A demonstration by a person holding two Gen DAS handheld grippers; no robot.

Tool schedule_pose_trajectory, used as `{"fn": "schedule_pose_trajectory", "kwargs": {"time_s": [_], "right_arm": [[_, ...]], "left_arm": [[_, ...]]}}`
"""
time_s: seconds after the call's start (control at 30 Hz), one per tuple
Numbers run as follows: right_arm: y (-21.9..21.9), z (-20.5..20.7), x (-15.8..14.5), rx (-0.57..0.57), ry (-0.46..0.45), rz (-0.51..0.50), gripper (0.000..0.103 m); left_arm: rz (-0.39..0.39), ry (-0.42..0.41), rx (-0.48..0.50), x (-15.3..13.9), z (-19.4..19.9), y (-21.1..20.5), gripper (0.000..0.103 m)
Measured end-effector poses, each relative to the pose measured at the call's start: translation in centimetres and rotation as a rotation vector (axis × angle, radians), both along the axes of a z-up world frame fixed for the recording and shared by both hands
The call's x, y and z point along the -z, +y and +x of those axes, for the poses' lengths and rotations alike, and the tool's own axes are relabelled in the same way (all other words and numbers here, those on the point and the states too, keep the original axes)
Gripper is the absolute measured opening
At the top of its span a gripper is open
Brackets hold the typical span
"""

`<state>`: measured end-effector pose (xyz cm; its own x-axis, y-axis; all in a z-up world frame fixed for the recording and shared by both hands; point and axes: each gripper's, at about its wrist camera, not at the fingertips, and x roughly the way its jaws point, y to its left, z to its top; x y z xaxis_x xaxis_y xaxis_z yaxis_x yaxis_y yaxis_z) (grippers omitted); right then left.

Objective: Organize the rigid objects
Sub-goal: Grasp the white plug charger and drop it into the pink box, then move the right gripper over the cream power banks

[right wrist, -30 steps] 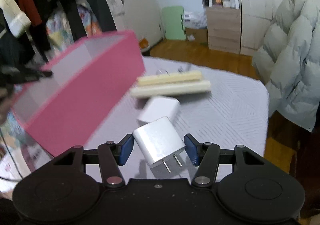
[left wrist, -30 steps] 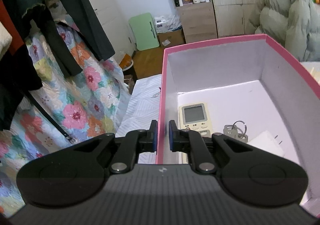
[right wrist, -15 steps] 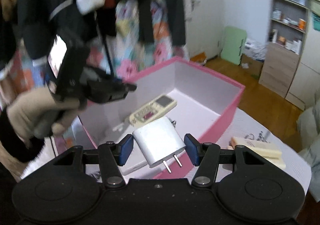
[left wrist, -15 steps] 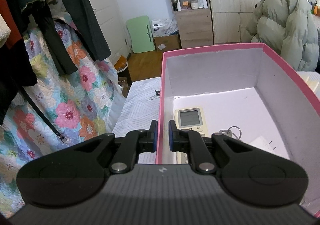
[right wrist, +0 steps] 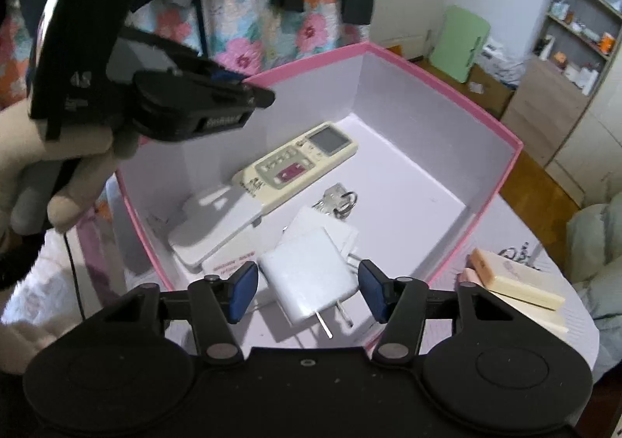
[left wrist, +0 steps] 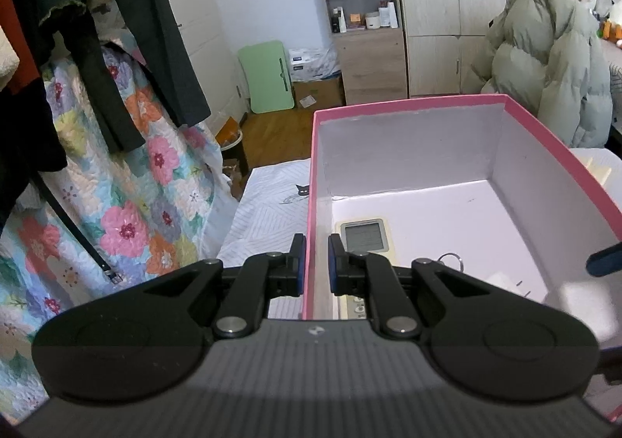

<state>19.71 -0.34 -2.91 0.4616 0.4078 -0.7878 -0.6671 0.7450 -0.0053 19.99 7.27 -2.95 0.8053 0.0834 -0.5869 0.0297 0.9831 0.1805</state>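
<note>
Your right gripper holds the white square plug charger low in the frame, over the near edge of the pink cardboard box; its fingers stand about half open and press the charger's two sides. Your left gripper has its fingers almost closed on the left wall of the box and steadies it. I think you should bring the charger lower, over the free floor at the right of the box, before you open, so it does not drop on the things below.

Inside I count one cream remote control, one bunch of keys, one more white charger and one flat white plastic piece. On the desk, at right, lie two cream bars, as far as I can tell
</note>
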Motion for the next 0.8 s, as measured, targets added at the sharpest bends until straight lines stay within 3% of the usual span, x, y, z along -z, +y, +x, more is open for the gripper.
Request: {"fn": "schedule_pose_trajectory", "kwargs": {"time_s": [0.27, 0.43, 0.8], "right_arm": [[-6.0, -0.6, -3.1, 0.144, -0.011, 0.198, 0.066], [-10.5, 1.3, -3.9, 0.275, -0.039, 0.219, 0.071], [-18.8, 10.9, 1.5, 0.494, 0.139, 0.323, 0.073]], "left_arm": [[0.003, -0.007, -0.001, 0.0, 0.0, -0.2, 0.011], [0.001, -0.008, -0.004, -0.1, 0.0, -0.2, 0.010], [0.000, -0.007, -0.005, -0.1, 0.0, -0.2, 0.010]]}}
